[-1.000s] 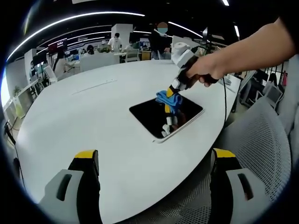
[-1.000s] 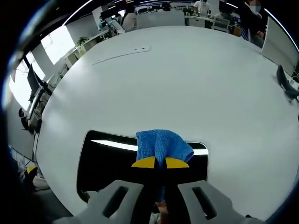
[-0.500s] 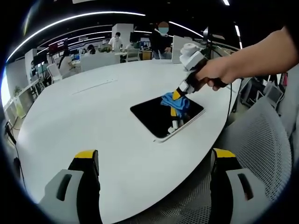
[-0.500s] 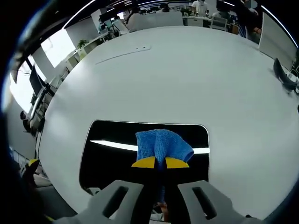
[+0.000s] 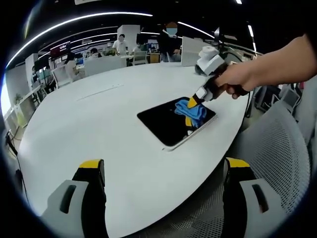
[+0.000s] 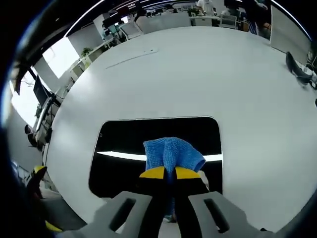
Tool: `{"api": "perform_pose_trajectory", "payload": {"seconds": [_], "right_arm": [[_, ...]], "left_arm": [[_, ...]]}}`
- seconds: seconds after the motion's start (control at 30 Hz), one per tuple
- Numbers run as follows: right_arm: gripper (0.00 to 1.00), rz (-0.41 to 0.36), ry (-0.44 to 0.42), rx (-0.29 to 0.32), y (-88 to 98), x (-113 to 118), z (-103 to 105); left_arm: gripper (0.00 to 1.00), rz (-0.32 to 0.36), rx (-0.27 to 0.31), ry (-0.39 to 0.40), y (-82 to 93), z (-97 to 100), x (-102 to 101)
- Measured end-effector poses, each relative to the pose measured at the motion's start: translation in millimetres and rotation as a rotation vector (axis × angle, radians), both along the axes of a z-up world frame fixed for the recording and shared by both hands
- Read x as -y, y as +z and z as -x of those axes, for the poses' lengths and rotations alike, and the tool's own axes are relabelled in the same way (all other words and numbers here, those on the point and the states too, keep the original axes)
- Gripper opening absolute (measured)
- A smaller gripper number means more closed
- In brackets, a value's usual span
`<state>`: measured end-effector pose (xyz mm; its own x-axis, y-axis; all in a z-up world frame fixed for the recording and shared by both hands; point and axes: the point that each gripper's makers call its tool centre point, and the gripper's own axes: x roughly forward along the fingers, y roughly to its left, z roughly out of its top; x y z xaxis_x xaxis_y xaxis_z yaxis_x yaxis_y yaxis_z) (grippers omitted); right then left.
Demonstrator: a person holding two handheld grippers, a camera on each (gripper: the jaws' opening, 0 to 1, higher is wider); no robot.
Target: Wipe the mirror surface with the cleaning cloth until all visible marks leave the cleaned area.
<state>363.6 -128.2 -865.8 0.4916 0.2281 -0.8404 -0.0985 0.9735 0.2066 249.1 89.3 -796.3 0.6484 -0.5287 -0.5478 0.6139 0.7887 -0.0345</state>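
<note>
A dark rectangular mirror (image 5: 168,124) (image 6: 129,148) with a pale frame lies flat on the white table (image 5: 89,124), near its right edge. My right gripper (image 6: 169,173) (image 5: 195,103) is shut on a blue cleaning cloth (image 6: 171,153) (image 5: 192,110) and holds it down over the mirror's near part. A hand (image 5: 235,82) grips that tool from the right in the left gripper view. My left gripper (image 5: 163,171) stands open and empty well in front of the mirror, above the table's near edge. A bright light strip reflects in the glass (image 6: 119,154).
A grey mesh chair (image 5: 277,153) stands off the table's right edge. Desks, chairs and several people (image 5: 120,44) fill the office behind the table. A thin seam or strip (image 6: 132,56) runs across the far tabletop. A dark object (image 6: 297,69) lies at the far right.
My right gripper has slid the cloth across the mirror toward its right, near end; in its own view the mirror has shifted further up and into full sight. The left gripper has held still.
</note>
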Motion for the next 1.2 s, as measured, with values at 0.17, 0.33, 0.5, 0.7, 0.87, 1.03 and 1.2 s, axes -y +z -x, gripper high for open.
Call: {"api": "perform_pose_trajectory", "payload": {"seconds": [0.17, 0.33, 0.5, 0.7, 0.87, 1.03, 1.2], "right_arm": [[0.00, 0.002, 0.004, 0.001, 0.0, -0.6, 9.3], [0.00, 0.053, 0.040, 0.014, -0.3, -1.9, 19.3], [0.00, 0.046, 0.033, 0.019, -0.3, -0.3, 25.6], [0.00, 0.024, 0.023, 0.019, -0.6, -0.2, 34.3], [0.00, 0.007, 0.013, 0.020, -0.8, 0.0, 41.7], [0.00, -0.004, 0.008, 0.020, -0.3, -0.2, 47.9], [0.00, -0.013, 0.005, 0.016, -0.3, 0.1, 52.6]], "left_arm": [[0.99, 0.007, 0.002, 0.001, 0.8, 0.0, 0.0], [0.99, 0.007, 0.006, 0.001, 1.5, -0.3, 0.1], [0.99, 0.014, 0.007, 0.005, 2.7, -0.5, -0.2], [0.99, 0.011, 0.008, 0.006, 1.8, -1.2, -0.2], [0.99, 0.011, 0.006, 0.008, 1.9, -1.2, 0.2], [0.99, 0.008, 0.003, 0.010, 1.6, -0.6, 0.1], [0.99, 0.004, 0.001, 0.006, 0.8, 0.0, 0.1]]}}
